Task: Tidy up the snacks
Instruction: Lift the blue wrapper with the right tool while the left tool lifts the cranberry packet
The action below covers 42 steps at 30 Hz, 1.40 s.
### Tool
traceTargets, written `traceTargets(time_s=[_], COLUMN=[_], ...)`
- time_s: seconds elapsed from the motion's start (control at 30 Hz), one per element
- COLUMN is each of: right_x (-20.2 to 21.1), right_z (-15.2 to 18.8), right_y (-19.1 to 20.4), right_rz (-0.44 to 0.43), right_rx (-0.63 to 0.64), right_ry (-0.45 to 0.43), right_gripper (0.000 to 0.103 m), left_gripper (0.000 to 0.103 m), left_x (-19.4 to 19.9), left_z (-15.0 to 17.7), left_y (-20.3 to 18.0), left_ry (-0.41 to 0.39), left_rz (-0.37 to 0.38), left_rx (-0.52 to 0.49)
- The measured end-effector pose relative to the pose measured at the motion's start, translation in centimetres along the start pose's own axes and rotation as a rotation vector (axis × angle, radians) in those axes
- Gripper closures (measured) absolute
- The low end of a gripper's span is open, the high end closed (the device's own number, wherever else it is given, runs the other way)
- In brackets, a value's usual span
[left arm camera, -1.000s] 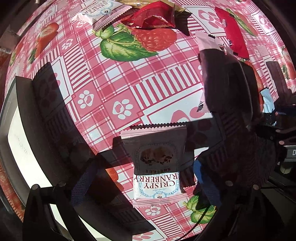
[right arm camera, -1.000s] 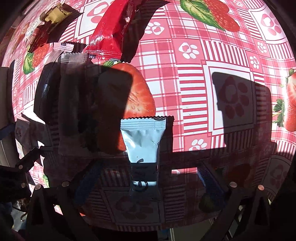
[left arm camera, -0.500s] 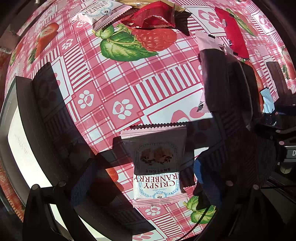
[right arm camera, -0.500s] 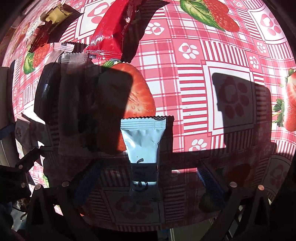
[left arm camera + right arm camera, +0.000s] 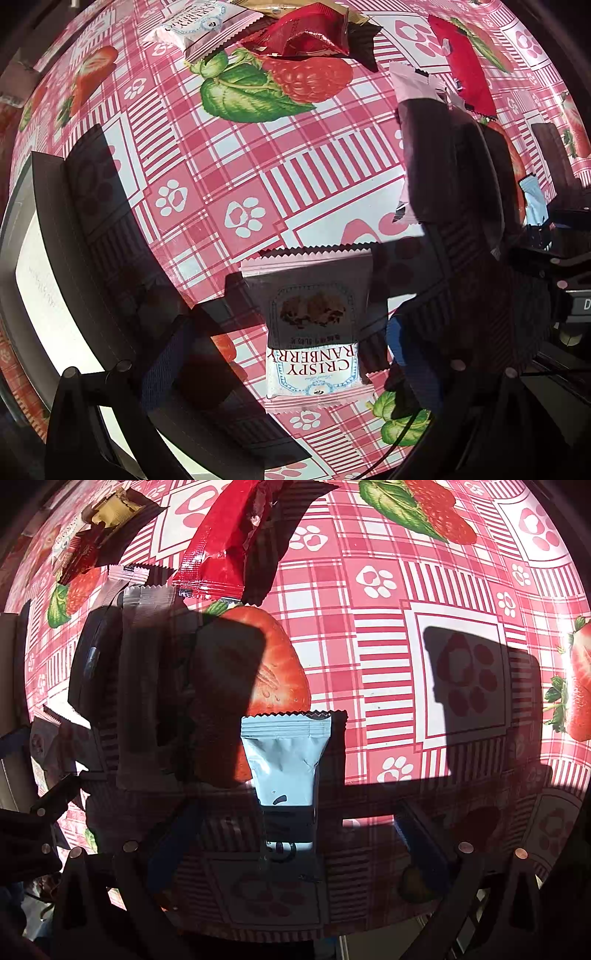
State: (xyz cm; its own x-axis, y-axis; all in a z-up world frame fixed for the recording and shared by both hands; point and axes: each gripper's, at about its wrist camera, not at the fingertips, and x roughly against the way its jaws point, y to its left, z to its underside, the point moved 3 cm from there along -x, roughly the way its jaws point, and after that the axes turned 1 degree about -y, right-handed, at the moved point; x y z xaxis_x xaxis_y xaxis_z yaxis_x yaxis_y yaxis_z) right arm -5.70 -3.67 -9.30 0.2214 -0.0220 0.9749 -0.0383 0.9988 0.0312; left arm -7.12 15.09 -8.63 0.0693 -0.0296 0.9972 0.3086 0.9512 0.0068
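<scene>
Nothing has moved since the earlier frames. My left hand-held gripper (image 5: 291, 354) is spread wide around the cranberry cookie packet (image 5: 312, 325) at lower centre; my right hand-held gripper (image 5: 291, 834) is spread around the pale blue packet (image 5: 286, 764). Both lie flat on the table (image 5: 314, 177). To grasp well, I should squeeze each packet's middle evenly.

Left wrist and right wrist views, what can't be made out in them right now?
- Left wrist view: the cranberry packet has its middle in shadow, so the small print there is unreadable.
- Left wrist view: the pink packet is mostly lost in a dark shadow; no label shows.
- Right wrist view: the light blue packet has its lower end shadowed, markings unreadable.
- Right wrist view: the gold-wrapped snack is small and edge-distorted.
</scene>
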Motion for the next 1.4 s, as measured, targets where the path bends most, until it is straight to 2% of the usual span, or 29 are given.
traceTargets(time_s=[1.13, 1.4], right_x=[0.16, -0.01], right_z=[0.27, -0.4], right_y=[0.0, 0.05], right_rz=[-0.003, 0.003], right_rx=[-0.005, -0.008], right_ry=[-0.03, 0.019], right_gripper=[0.0, 0.001], left_gripper=[0.0, 0.002], left_x=[0.15, -0.3], left_z=[0.13, -0.34], left_y=[-0.11, -0.83], left_ry=[-0.014, 0.071], left_rz=[0.001, -0.004], left_rx=[0.002, -0.036])
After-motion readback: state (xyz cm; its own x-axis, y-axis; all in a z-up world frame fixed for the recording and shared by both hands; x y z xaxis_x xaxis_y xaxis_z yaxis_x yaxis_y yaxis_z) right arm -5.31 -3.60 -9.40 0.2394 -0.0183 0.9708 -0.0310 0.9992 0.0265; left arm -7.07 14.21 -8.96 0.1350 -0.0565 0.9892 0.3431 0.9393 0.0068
